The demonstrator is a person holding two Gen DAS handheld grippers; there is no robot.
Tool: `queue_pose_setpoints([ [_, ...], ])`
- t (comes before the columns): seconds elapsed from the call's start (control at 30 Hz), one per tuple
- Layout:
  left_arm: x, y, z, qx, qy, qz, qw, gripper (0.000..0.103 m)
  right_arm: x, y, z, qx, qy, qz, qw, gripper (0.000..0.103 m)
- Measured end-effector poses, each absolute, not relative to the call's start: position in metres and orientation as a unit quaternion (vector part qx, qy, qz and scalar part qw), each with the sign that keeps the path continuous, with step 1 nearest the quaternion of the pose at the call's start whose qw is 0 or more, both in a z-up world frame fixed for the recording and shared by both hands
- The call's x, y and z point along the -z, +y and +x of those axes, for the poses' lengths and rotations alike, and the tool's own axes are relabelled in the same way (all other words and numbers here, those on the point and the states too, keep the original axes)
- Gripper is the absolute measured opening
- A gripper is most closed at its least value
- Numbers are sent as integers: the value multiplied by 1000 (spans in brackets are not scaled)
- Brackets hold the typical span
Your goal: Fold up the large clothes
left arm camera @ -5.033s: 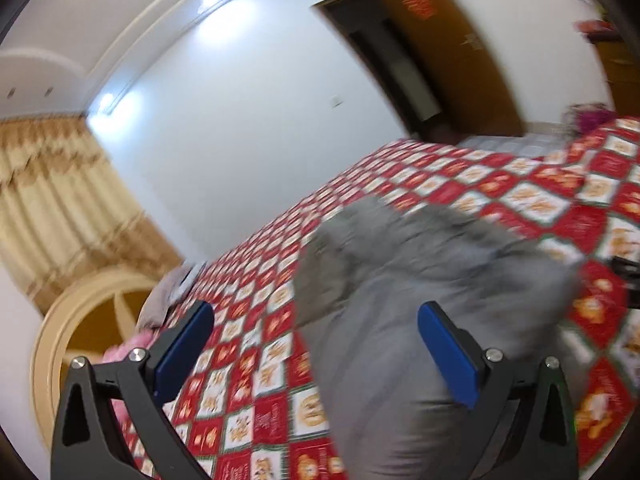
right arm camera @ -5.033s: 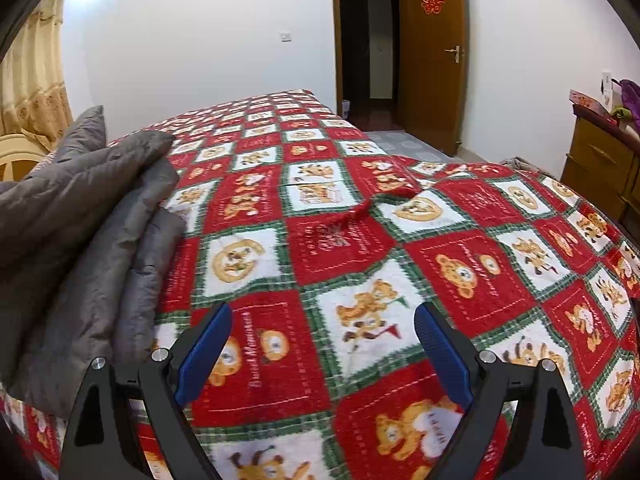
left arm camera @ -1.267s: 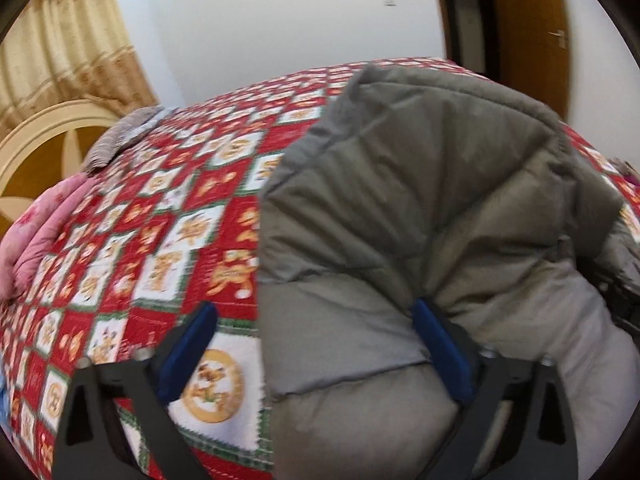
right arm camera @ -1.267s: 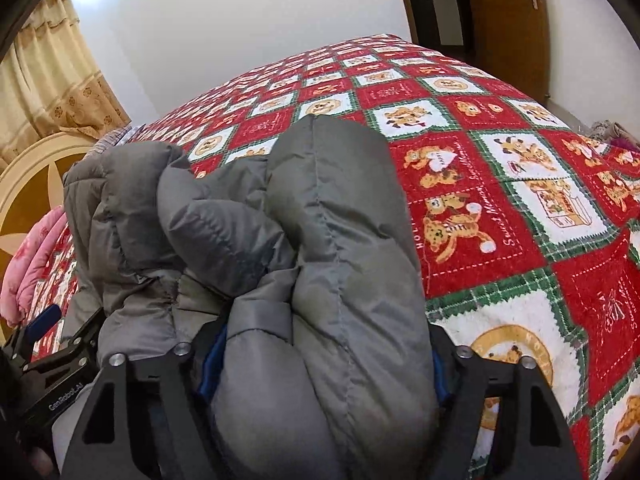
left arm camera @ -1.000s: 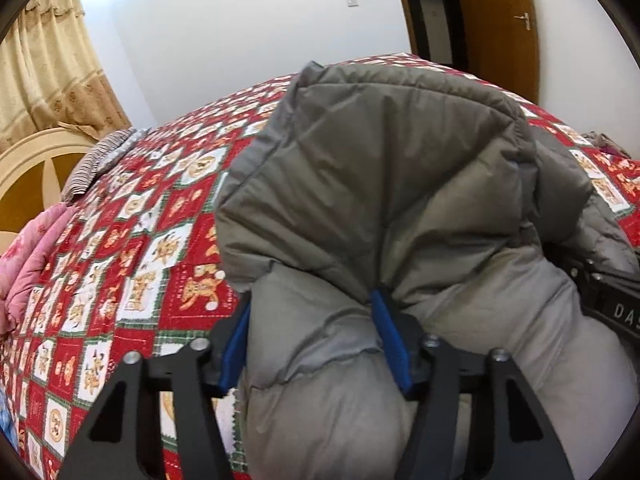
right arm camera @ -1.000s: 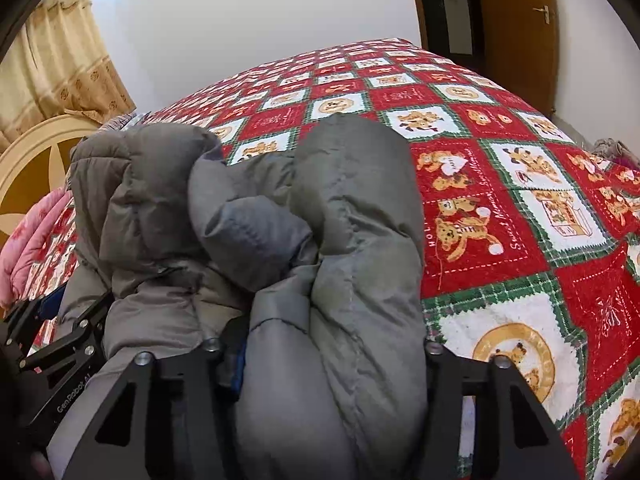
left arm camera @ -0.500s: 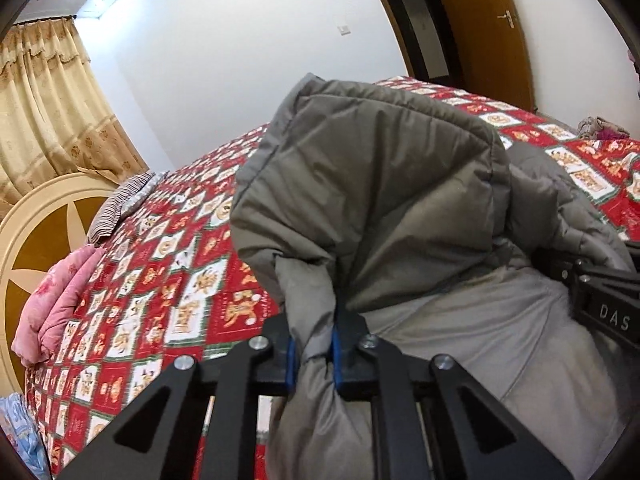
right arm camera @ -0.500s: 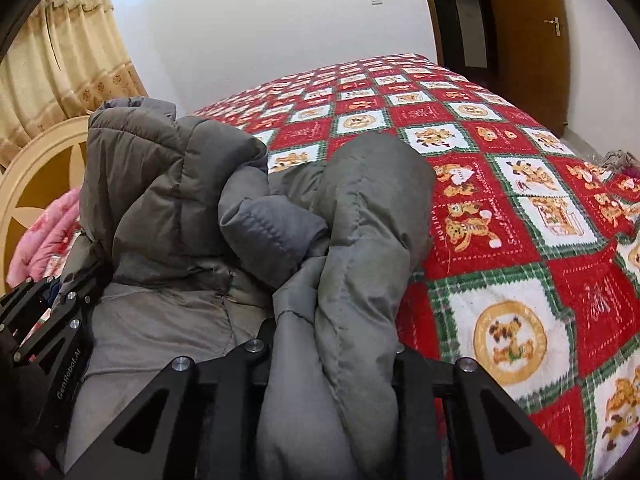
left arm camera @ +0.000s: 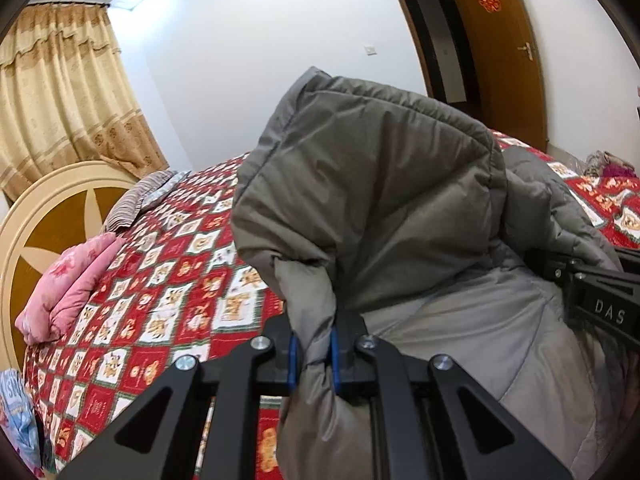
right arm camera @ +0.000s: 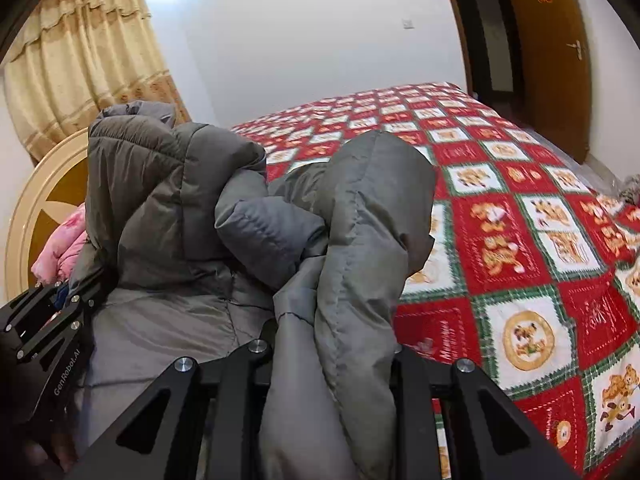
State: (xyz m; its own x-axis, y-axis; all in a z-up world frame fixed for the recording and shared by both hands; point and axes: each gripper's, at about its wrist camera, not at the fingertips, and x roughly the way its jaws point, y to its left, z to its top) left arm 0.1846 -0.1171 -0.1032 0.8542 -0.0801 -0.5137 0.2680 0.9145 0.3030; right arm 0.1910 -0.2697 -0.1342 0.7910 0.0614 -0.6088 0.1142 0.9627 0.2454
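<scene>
Left tongs (left arm camera: 313, 356) and right tongs (right arm camera: 334, 354) each pinch a fold of the grey padded jacket (left arm camera: 380, 184) above the bed (right arm camera: 520, 264). Likely soft, bulky and slippery; best gripped at stitched edges.

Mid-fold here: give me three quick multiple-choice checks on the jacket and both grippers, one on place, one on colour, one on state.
1. Where is the pink bedding?
A. by the wooden door
B. by the round headboard
C. on the jacket

2. What colour is the jacket?
A. grey
B. navy
C. red

3. What is the left gripper doing?
A. standing open over the quilt
B. shut on the curtain
C. shut on a fold of the jacket

Answers:
1 B, it lies against the headboard.
2 A, grey quilted fabric in both views.
3 C, blue pads pinch fabric; the right gripper grips the jacket too.
</scene>
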Motion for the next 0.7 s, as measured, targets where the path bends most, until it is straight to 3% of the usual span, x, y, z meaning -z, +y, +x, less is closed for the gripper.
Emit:
queue_pose_setpoints([
  [0.7, 86, 14, 188, 26, 263, 111, 958, 13, 101, -141, 226, -83, 324, 61, 940, 20],
])
